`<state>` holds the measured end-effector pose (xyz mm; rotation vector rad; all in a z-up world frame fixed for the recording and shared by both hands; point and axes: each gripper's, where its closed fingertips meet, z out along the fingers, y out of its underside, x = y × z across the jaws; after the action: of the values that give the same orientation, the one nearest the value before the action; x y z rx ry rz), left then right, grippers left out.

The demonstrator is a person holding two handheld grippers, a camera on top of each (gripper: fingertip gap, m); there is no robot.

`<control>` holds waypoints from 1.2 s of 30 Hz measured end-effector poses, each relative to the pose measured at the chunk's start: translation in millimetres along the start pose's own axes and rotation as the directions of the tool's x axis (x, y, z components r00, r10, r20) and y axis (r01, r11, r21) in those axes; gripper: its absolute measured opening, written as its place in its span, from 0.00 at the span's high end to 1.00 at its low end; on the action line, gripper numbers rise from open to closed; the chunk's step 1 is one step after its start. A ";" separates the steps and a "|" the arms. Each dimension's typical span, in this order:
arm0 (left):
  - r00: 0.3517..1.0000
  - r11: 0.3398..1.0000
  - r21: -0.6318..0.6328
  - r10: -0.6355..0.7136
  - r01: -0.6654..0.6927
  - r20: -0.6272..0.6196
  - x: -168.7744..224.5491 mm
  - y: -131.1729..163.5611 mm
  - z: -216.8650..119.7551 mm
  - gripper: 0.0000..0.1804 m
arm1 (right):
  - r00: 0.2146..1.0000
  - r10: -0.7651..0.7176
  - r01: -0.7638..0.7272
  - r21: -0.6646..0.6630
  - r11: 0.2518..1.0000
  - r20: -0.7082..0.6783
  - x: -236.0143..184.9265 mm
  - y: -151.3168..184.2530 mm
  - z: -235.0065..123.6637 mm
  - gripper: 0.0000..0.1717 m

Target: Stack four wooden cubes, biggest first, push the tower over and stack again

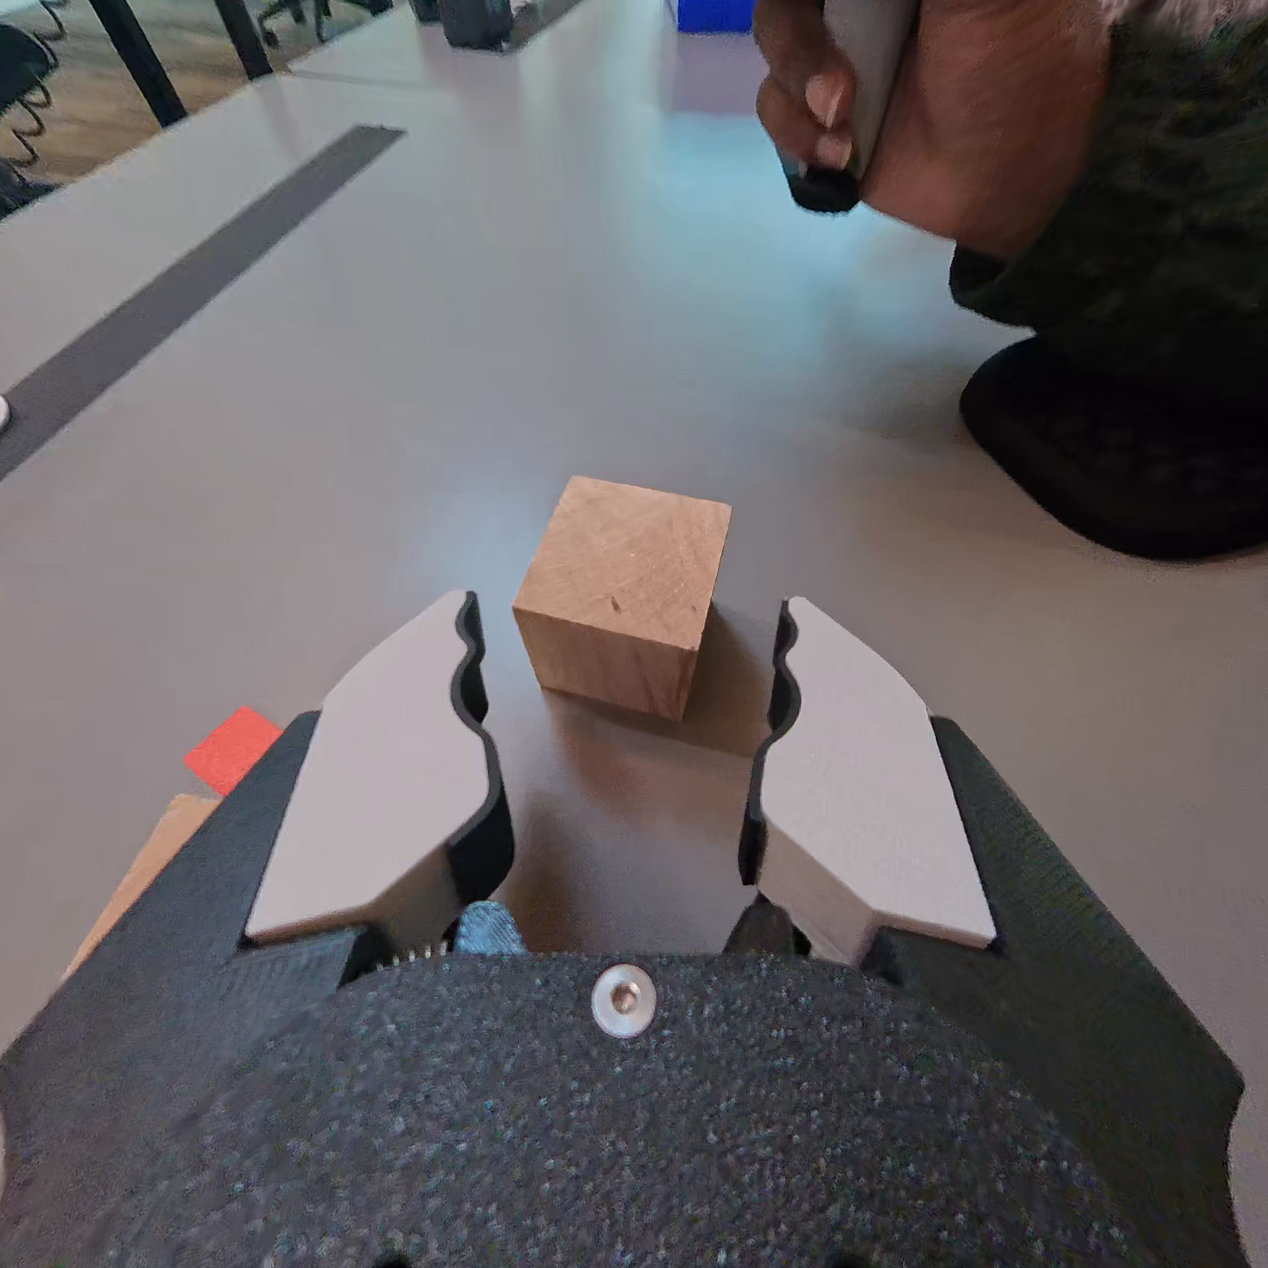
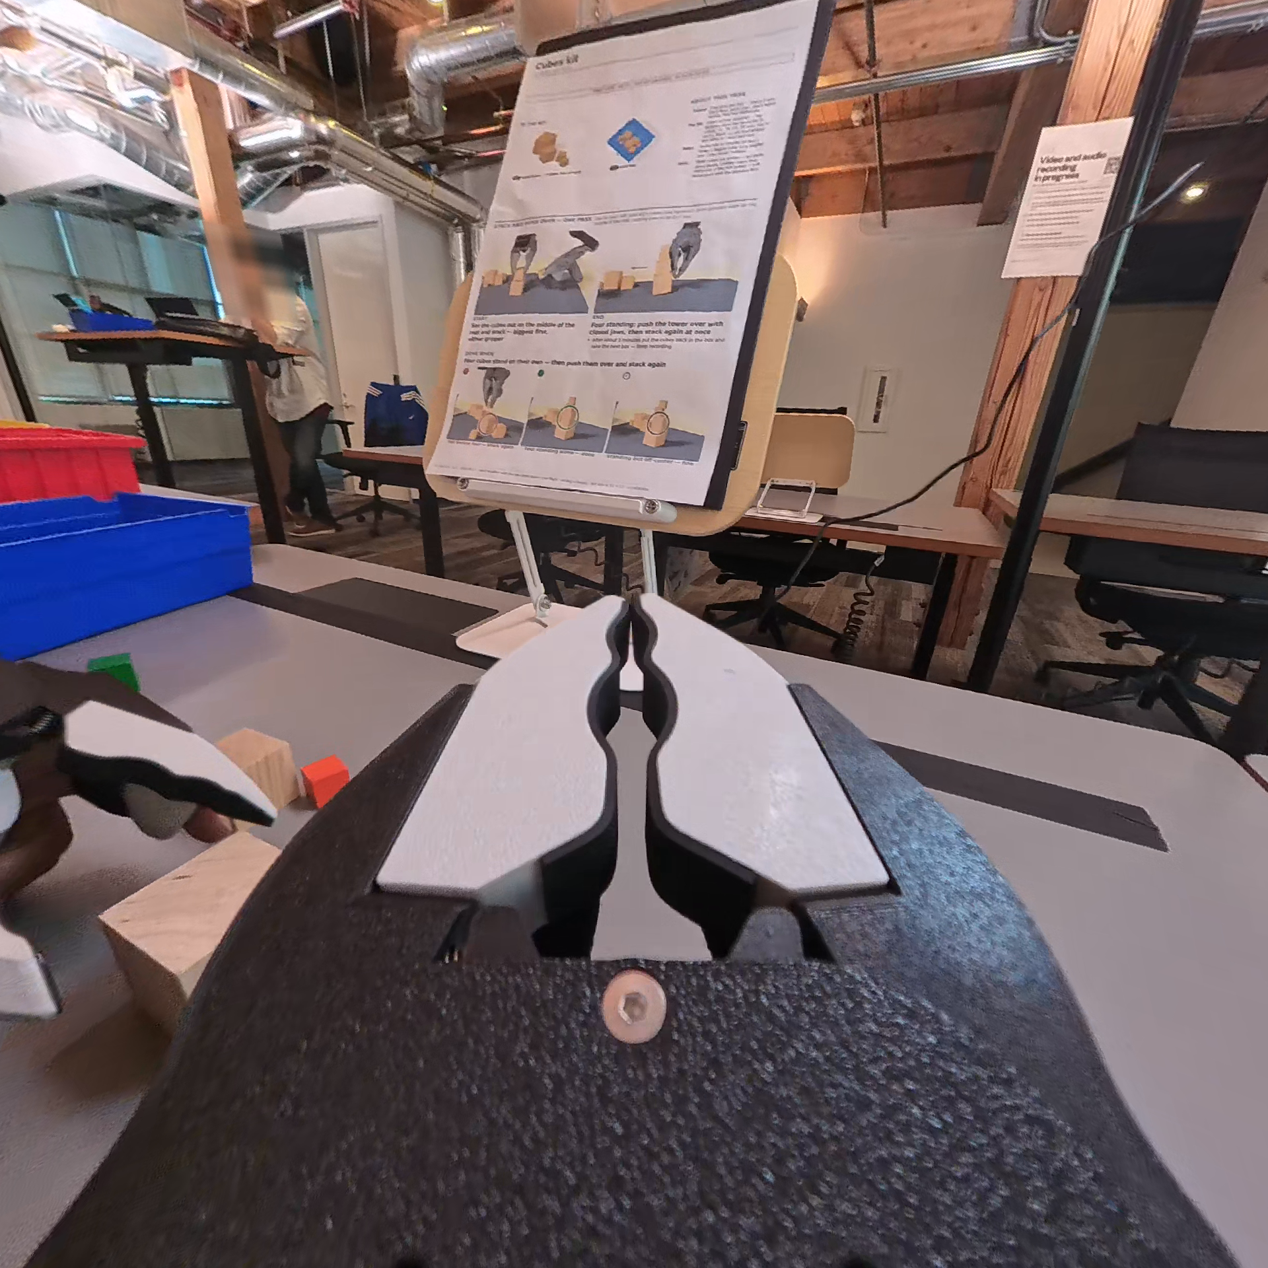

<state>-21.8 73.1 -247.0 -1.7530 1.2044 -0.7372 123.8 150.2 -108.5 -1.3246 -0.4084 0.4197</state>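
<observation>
My left gripper (image 1: 628, 607) is open low over the grey table (image 1: 412, 343). A plain wooden cube (image 1: 621, 597) stands on the table between its fingertips, with a gap on each side, so neither pad touches it. The same cube (image 2: 185, 912) shows at the lower left of the right wrist view, beside one of the left gripper's fingers (image 2: 171, 775). My right gripper (image 2: 631, 607) is shut with its pads together and nothing between them. It is held above the table, off to the right of the cubes.
A red block (image 1: 230, 748) and another wooden block (image 1: 151, 864) lie left of my left gripper. A green cube (image 2: 116, 669), a blue bin (image 2: 116, 569) and a red bin (image 2: 62, 460) sit farther left. A document stand (image 2: 617, 274) stands at the table's far edge. A hand (image 1: 960, 137) holds the other gripper. Tip to tip, the grippers are about 20 centimetres apart.
</observation>
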 end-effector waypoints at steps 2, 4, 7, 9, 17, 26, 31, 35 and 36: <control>1.000 0.999 -0.048 0.014 -0.014 -0.006 0.3 5.0 9.6 0.53 | 1.000 -0.003 0.003 0.002 1.000 0.015 -4.3 -0.9 0.1 1.00; 0.999 0.996 -0.081 0.035 -0.037 -0.021 1.9 7.4 18.6 0.54 | 1.000 -0.013 0.013 -0.005 1.000 0.027 -7.8 0.2 0.5 1.00; 0.989 0.981 -0.131 0.145 -0.144 0.004 -1.7 10.5 21.7 0.66 | 0.999 -0.025 0.025 -0.015 1.000 0.035 -10.8 2.5 0.6 1.00; 0.983 0.976 -0.121 0.184 -0.183 -0.004 -1.1 7.4 13.5 0.66 | 0.999 -0.029 0.030 -0.021 0.999 0.036 -11.3 3.6 0.1 1.00; 0.989 0.997 0.010 0.080 -0.080 -0.123 -10.7 21.6 -68.3 0.66 | 0.999 -0.022 0.023 -0.016 1.000 0.035 -10.8 1.1 -4.5 1.00; 0.990 0.987 -0.118 0.092 -0.105 -0.111 -24.5 55.5 -66.7 0.66 | 0.999 -0.026 0.026 -0.013 1.000 0.044 -12.4 -0.7 -5.1 1.00; 0.995 0.987 -0.132 0.091 -0.097 -0.046 -36.0 57.9 -69.2 0.66 | 0.999 -0.022 0.022 -0.007 1.000 0.036 -11.3 -2.1 -5.7 1.00; 0.998 0.986 -0.152 0.061 -0.065 -0.032 -39.3 60.1 -72.1 0.60 | 1.000 -0.010 0.010 0.013 1.000 0.012 -5.1 -7.5 -9.4 1.00; 0.998 0.990 -0.140 0.025 -0.033 -0.062 -35.6 58.3 -75.7 0.57 | 1.000 -0.001 0.001 0.017 1.000 0.007 -3.4 -8.4 -10.3 1.00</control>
<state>-122.3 72.6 -264.5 -1.8356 1.3482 -0.7065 126.7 138.2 -102.5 -1.3070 -0.4106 0.4266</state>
